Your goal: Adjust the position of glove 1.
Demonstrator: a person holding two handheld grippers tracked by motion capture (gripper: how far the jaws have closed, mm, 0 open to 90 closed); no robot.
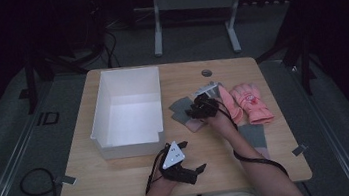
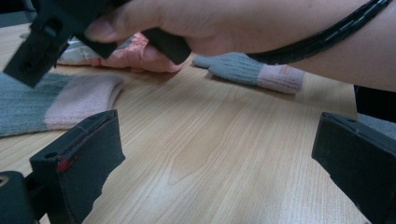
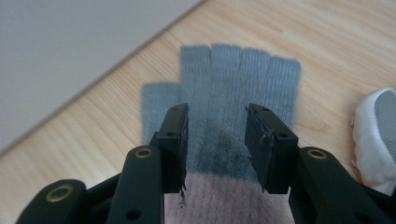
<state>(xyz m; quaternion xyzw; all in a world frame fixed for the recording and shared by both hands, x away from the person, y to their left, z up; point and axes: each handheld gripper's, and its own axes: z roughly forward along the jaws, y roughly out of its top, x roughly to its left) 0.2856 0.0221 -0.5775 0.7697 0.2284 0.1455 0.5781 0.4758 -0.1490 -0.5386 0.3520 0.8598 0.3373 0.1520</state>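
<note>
Grey glove: it lies flat on the desk (image 1: 136,170) just right of the white bin, grey fingers (image 3: 238,65) pointing away from the person and a pink cuff toward them, seen in the right gripper view at (image 3: 233,116) and from above at (image 1: 180,108).
Right gripper: here it is (image 3: 215,140), poised right over that glove near the line where grey meets pink, jaws parted a moderate way with knit showing between them and nothing clamped; whether the tips touch the fabric, I cannot tell.
Right hand: wrapped around the gripper body, it fills the top of the left gripper view (image 2: 224,23), the black cable (image 2: 336,32) running along the forearm.
Left gripper: down near the front edge of the desk (image 1: 190,164), jaws spread wide and holding nothing, bare wood grain between them in its own view (image 2: 215,154).
Second grey glove: another grey and pink one (image 1: 253,136) lies on the desk beside the right forearm, well apart from the first; the left gripper view catches it at (image 2: 252,70).
Pink gloves: a padded pair (image 1: 251,102) sits to the right of the right gripper, fingers pointing away.
White bin: open-topped and rectangular (image 1: 98,112), on the left half of the desk, its pale wall showing in the right gripper view.
</note>
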